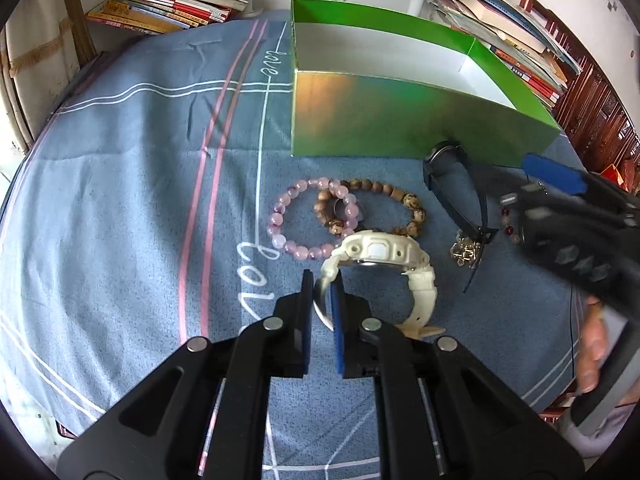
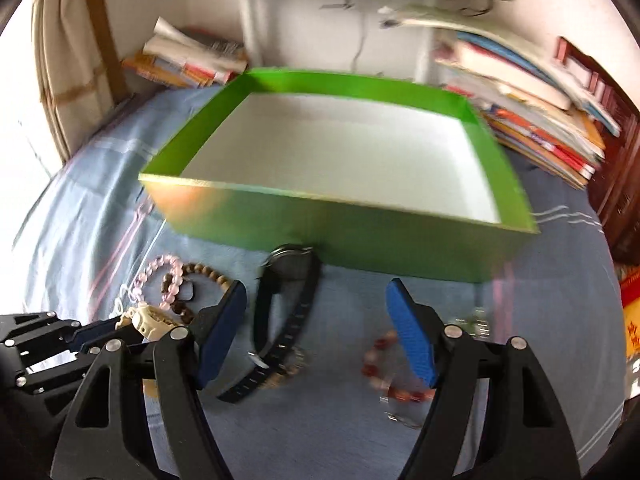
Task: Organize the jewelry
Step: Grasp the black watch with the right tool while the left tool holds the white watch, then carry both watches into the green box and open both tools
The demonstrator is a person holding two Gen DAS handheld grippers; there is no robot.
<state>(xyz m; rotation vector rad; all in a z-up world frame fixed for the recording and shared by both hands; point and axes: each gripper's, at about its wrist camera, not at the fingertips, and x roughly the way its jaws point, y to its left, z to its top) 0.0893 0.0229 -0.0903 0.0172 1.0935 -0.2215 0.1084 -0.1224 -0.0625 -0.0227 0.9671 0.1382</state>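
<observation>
My left gripper [image 1: 322,280] is shut on the strap of a white watch [image 1: 380,256], which is lifted slightly over the blue cloth. A pink bead bracelet [image 1: 280,216] and a brown wooden bead bracelet [image 1: 400,200] lie just beyond it. A black watch [image 2: 280,304] lies in front of the open green box [image 2: 360,228]. My right gripper [image 2: 316,304] is open above the black watch, with a red bead bracelet [image 2: 384,368] by its right finger. A small gold piece [image 1: 466,252] lies near the black watch strap.
The box [image 1: 400,120] has a white, bare inside. Stacks of books [image 1: 172,4] stand at the back left and back right [image 2: 540,120]. The blue cloth [image 1: 120,200] covers the table. My right gripper shows in the left wrist view [image 1: 580,232].
</observation>
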